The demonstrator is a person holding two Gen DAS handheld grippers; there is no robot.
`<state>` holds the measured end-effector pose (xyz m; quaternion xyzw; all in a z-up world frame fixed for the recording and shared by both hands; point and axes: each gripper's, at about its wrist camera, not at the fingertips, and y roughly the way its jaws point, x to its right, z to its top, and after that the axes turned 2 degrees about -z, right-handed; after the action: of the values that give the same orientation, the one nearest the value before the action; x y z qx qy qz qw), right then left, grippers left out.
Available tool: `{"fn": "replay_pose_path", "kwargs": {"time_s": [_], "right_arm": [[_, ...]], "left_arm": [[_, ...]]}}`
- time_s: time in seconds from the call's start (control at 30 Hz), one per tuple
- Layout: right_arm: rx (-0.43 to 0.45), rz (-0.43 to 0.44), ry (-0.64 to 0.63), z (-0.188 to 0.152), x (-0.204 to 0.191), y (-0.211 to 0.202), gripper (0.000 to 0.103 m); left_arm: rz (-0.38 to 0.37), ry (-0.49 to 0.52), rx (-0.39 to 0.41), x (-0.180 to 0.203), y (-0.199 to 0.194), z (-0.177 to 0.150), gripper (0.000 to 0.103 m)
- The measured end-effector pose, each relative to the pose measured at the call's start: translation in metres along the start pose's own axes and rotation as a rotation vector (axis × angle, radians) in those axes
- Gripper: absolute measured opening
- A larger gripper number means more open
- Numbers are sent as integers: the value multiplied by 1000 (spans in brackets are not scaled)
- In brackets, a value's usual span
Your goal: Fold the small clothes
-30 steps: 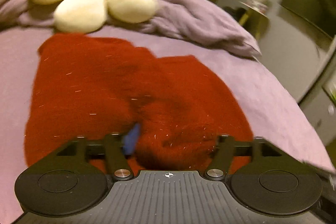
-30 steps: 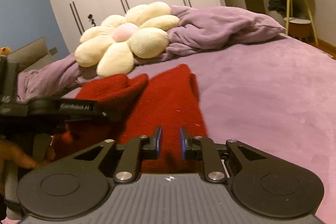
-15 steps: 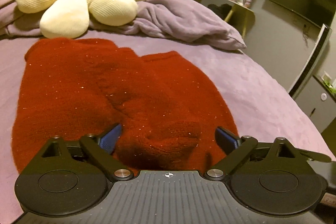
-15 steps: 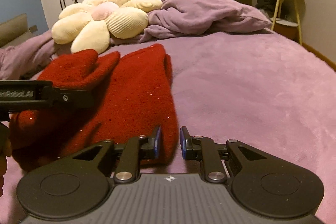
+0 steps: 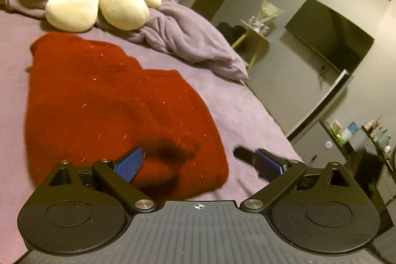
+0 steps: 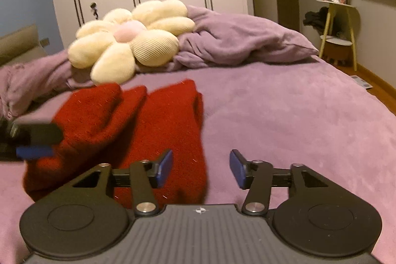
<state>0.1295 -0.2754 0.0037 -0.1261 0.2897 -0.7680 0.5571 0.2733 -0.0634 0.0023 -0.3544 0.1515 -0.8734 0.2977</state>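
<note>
- The red garment [image 5: 111,110] lay folded in 2 overlapping layers on the purple bed [image 6: 284,115], near the flower-shaped cushion [image 6: 128,41] and the crumpled purple blanket [image 6: 235,41].
- The left gripper [image 5: 198,162] hung over the garment's near edge, its blue-padded fingers [image 5: 130,163] spread wide and holding nothing.
- The right gripper [image 6: 201,168] sat low at the garment's right edge, fingers [image 6: 164,167] also spread apart, empty.
- The left gripper's fingertips showed blurred at the right view's left edge.
</note>
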Motion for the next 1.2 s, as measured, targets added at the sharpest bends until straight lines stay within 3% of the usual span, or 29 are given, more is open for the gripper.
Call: {"fn": "replay_pose_path", "kwargs": {"time_s": [0.1,0.17,0.27,0.4,0.53,0.57,0.6,0.67,0.7,0.8,0.9,1.0,1.07,1.2], "right_arm": [[7,84,21,10,-9,-2,76],[-9,172,63,18,-17,3,84],[-110,335,170,31,-29,32,93],[-244,449,348,45,-40,79,93],[-314,474,331,52,-63,107,91],[-326,480,310,52,-70,112,84],[-343,483,278,53,-80,117,68],[-354,468,220,51,-96,123,44],[-350,469,200,51,-103,125,42],[-286,412,100,54,-120,114,24],[-86,363,-16,67,-120,73,21],[75,271,-43,69,-103,39,21],[104,203,-43,61,-86,29,20],[35,69,-31,40,-50,45,21]], "left_arm": [[39,2,8,-1,-29,-13,100],[145,10,30,-6,-45,-22,100],[294,15,28,-21,-49,-28,100],[374,-3,-9,-39,-35,-27,100],[433,-6,-65,-54,-11,-32,100],[437,-11,-68,-57,-6,-34,100],[442,-20,-70,-59,-4,-36,100],[445,-55,-67,-65,-1,-39,100],[445,-70,-60,-67,-3,-42,100],[448,-98,-51,-71,-3,-40,100],[460,-95,-44,-68,-10,-36,100],[419,-92,-31,-63,-18,-33,101],[400,-82,-34,-56,-17,-32,101],[413,-47,-71,-47,-6,-37,100]]}}
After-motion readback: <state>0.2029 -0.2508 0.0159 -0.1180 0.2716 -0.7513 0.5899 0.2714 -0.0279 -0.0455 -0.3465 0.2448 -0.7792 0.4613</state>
